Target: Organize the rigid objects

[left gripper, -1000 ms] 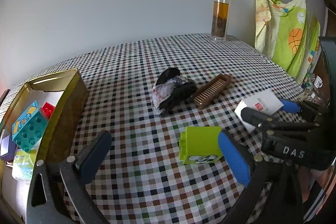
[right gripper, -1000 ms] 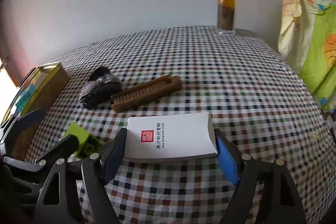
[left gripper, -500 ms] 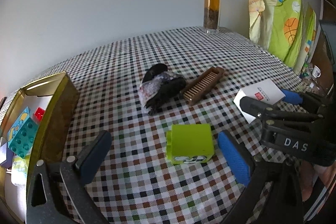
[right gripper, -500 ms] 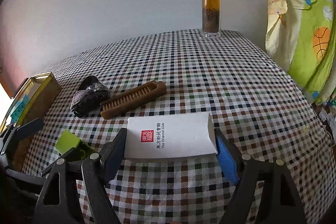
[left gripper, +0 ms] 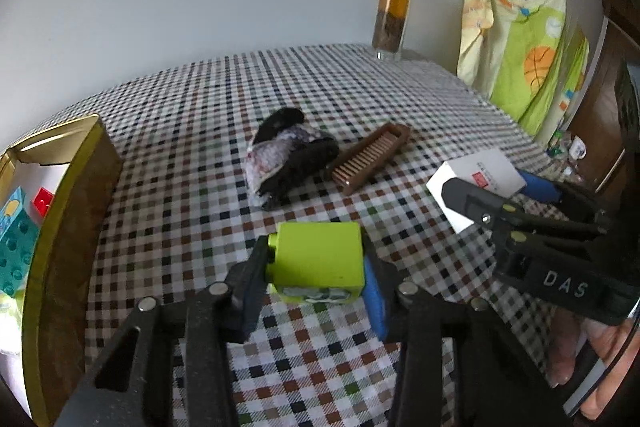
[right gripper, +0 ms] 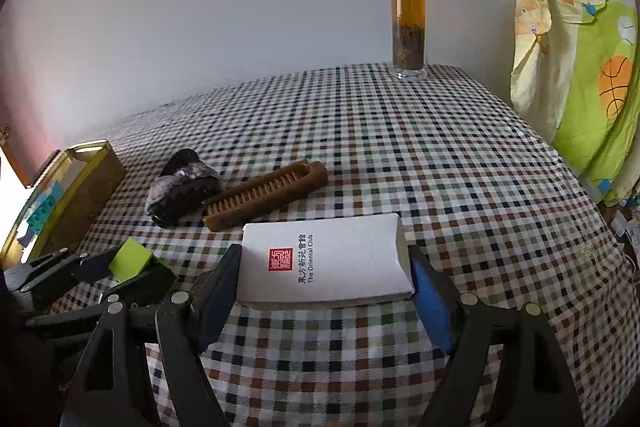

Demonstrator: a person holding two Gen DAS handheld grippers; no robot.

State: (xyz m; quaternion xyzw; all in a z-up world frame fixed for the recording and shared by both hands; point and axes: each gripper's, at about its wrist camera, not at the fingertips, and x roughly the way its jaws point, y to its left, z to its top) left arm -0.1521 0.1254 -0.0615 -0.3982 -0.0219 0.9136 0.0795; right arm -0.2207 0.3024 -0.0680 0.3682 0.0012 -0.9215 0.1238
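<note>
Closing just now, the left hand-held gripper (left gripper: 316, 277) clamps the green block's (left gripper: 316, 261) flat sides; the right hand-held gripper (right gripper: 324, 291) pinches a white box (right gripper: 324, 263). Both look light and stiff.

Plain pale wall (right gripper: 200, 7) straight ahead, evenly lit. Checked tablecloth (right gripper: 400, 155) spread below and beyond, up to the wall. Off to the right, hanging green-and-yellow printed fabric (right gripper: 580, 75) beside dark wooden furniture (left gripper: 600, 115)

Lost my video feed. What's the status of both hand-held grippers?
Left hand-held gripper just closed on green block. Right hand-held gripper clamps white box. Gold tin left, path clear.
</note>
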